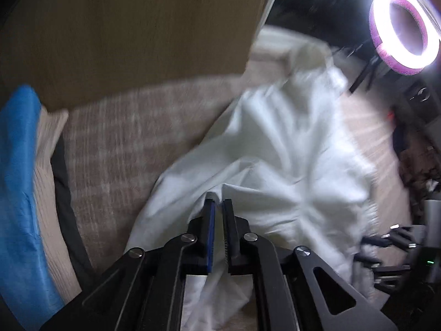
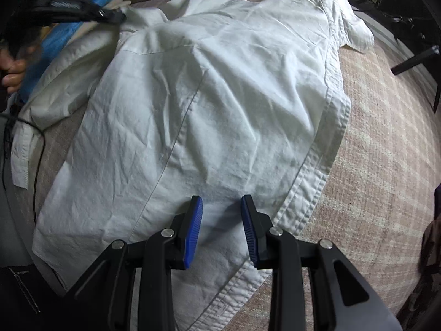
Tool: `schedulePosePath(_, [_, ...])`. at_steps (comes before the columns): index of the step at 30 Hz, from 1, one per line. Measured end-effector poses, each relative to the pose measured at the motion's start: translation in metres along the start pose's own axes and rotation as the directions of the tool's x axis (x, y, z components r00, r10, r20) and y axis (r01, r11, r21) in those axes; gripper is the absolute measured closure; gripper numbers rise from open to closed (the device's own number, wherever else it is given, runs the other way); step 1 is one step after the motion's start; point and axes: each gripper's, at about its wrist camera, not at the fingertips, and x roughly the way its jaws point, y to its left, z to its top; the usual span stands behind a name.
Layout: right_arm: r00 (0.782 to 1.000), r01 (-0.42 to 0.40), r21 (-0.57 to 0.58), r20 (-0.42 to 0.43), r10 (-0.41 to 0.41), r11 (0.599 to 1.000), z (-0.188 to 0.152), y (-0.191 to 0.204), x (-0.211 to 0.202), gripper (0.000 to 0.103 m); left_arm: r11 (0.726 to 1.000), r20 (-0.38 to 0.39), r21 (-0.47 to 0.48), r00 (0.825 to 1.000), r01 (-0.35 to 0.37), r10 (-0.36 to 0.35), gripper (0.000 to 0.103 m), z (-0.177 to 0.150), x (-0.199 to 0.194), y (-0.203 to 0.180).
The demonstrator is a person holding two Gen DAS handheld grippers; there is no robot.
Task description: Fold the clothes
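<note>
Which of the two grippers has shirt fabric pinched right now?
The left gripper: its jaws are closed on a fold of the white shirt. The right gripper stands open above the hem.

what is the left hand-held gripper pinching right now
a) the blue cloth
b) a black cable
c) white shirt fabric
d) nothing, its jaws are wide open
c: in the left wrist view the left hand-held gripper has its jaws nearly together with a ridge of the white shirt pinched between the pads, while the blue cloth lies off to the side.
</note>
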Motion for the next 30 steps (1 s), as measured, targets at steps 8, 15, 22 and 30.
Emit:
schedulePosePath(8, [1.000,-0.018,0.021,-0.010,0.019,1.000,-0.009,-0.006,-0.003,0.073,0.985,0.063,0.010,0.983,0.171,-0.171,0.075,-0.035,-0.042,-0.015])
schedulePosePath(15, [1.000,-0.007,0.026,-0.017,0.008,1.000,-0.019,-0.009,-0.005,0.073,0.974,-0.102,0.099,0.975,0.205,-0.195,0.075,-0.109,-0.018,-0.055])
schedulePosePath(22, [0.999,0.033,-0.004,-0.025,-0.033,0.999,-0.031,-0.006,-0.007,0.072,0.977,-0.093,0.110,0.981,0.181,-0.171,0.079,-0.128,-0.004,-0.058])
schedulePosePath(30, [0.999,0.040,-0.006,-0.030,-0.041,0.999,-0.032,0.032,-0.006,0.072,0.982,-0.007,0.157,0.994,0.105,-0.105,0.101,-0.140,-0.040,-0.062])
